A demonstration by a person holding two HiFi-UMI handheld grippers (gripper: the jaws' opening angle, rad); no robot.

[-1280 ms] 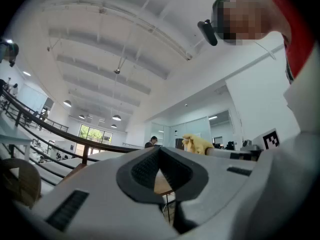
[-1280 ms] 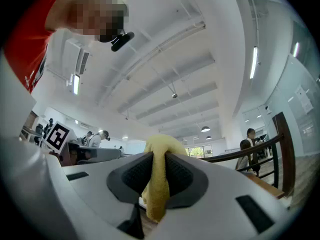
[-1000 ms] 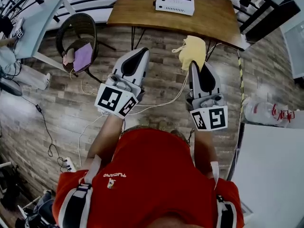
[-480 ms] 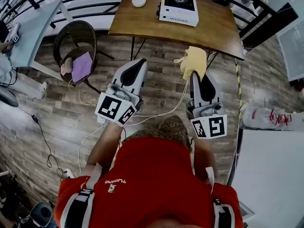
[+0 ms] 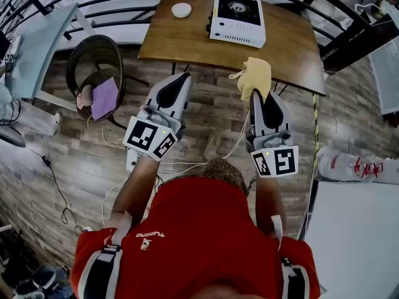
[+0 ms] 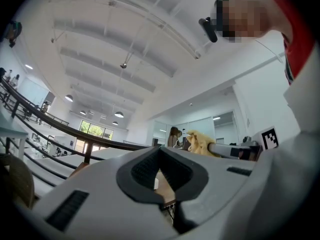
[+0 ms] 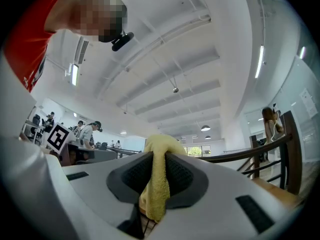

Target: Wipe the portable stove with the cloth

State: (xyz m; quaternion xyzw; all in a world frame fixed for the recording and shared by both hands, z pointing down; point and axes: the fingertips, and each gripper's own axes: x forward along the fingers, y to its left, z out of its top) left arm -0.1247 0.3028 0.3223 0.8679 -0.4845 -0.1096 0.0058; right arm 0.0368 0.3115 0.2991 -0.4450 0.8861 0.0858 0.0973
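In the head view, the portable stove (image 5: pixel 237 18) is seen on the table (image 5: pixel 181 42), beyond the raised cloth (image 5: pixel 254 76). In the left gripper view, the left gripper (image 6: pixel 159 170) is shown pressed shut, apparently empty. In the right gripper view, the cloth is pinched by the right gripper (image 7: pixel 157 173).

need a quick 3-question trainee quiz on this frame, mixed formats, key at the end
1. Multiple choice: what is clamped in the right gripper? A) a sponge B) the cloth C) nothing
2. True or false: the cloth is touching the stove.
3. Fill in: the jaws of the left gripper are ___ and empty.
Key: 1 B. 2 False: the stove sits on the table, apart from the cloth. 3 shut.
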